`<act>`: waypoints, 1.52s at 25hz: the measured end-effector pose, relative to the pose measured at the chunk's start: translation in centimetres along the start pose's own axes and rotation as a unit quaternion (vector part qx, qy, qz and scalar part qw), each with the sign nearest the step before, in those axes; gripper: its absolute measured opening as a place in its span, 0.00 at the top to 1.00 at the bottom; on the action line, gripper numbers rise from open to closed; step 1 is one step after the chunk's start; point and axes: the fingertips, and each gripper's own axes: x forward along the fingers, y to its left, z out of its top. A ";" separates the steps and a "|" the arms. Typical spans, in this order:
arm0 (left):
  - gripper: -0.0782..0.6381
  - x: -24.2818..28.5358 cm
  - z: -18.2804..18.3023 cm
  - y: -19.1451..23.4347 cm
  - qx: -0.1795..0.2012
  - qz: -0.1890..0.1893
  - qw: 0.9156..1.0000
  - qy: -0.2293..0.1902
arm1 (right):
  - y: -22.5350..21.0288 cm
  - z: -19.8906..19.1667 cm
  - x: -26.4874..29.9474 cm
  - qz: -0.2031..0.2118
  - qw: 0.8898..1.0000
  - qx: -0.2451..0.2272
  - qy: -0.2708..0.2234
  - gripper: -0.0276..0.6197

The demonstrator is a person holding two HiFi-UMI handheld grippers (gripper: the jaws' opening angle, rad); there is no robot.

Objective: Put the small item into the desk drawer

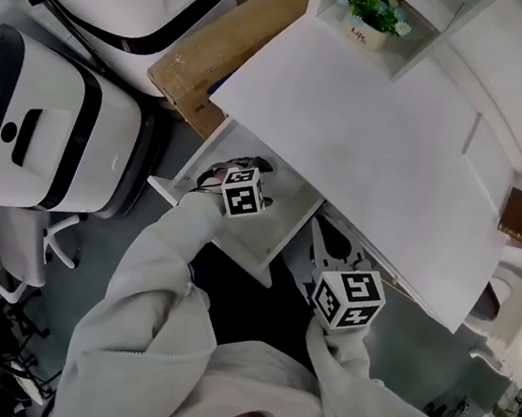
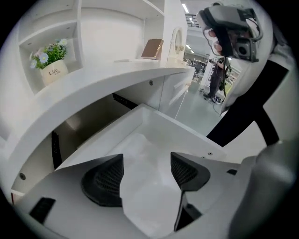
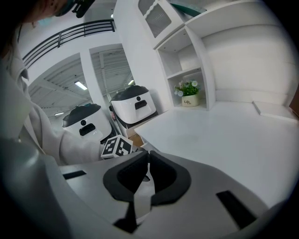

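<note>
Sleeves (image 1: 161, 332) fill the lower frame; left gripper (image 2: 147, 163), jaws spread wide and empty, hangs over the open white drawer (image 2: 187, 135) at centre. Right gripper (image 3: 147, 158) pressed together, empty, beside the desk (image 3: 224, 135); small item not discernible

My head camera looks steeply down; my left tool (image 2: 146, 175) camera peers close into the drawer (image 2: 154, 135); all share the twelve-o'clock flowerpot (image 1: 366, 32).

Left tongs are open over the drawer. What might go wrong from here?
1. The left tongs hang open over the pulled-out drawer; pushing it shut now might catch them.
2. I cannot make out the small item on the white drawer floor, so confirm it landed there before closing.
</note>
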 end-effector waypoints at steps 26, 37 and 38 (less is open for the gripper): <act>0.43 -15.0 3.0 -0.8 -0.212 0.158 0.954 -0.139 | 2.6 2.7 0.1 0.052 0.998 -0.028 -0.035 0.90; 0.44 -23.1 2.1 -3.2 -0.308 0.244 0.884 -0.254 | 3.6 3.0 1.1 0.069 0.996 -0.040 -0.031 0.90; 0.45 -23.9 2.1 -3.2 -0.317 0.253 0.874 -0.266 | 3.7 3.2 1.1 0.072 0.996 -0.041 -0.033 0.90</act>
